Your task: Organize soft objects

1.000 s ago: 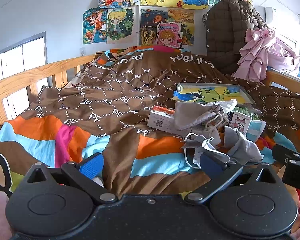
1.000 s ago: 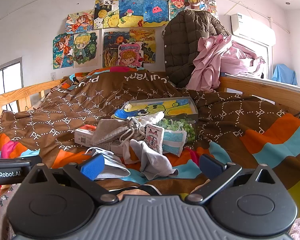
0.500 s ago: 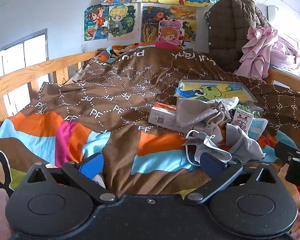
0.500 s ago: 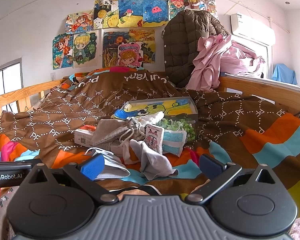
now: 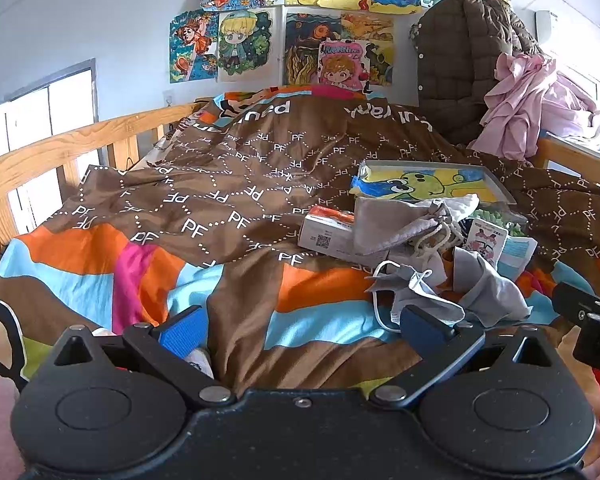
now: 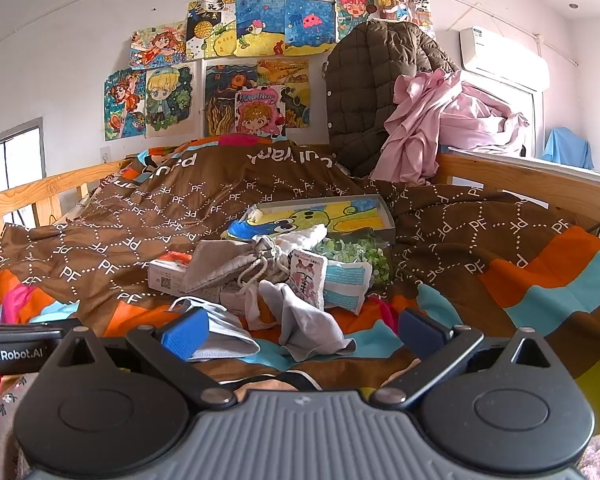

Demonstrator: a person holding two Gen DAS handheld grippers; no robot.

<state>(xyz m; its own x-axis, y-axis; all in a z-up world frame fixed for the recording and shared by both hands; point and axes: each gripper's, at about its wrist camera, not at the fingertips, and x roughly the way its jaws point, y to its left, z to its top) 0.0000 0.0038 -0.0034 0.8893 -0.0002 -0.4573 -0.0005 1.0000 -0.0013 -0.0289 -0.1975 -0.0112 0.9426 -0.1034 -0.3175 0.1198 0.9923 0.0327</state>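
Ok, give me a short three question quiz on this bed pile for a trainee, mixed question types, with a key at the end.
1. True or false: the left gripper is shut on the face mask.
2. Multiple choice: what lies on top of the white box? A) the grey drawstring pouch B) the pink cloth C) the brown jacket
3. Fill in: the grey sock lies on the ___, just ahead of the right gripper.

Key: 1 false, both grippers are open and empty. 2 A. 3 blanket.
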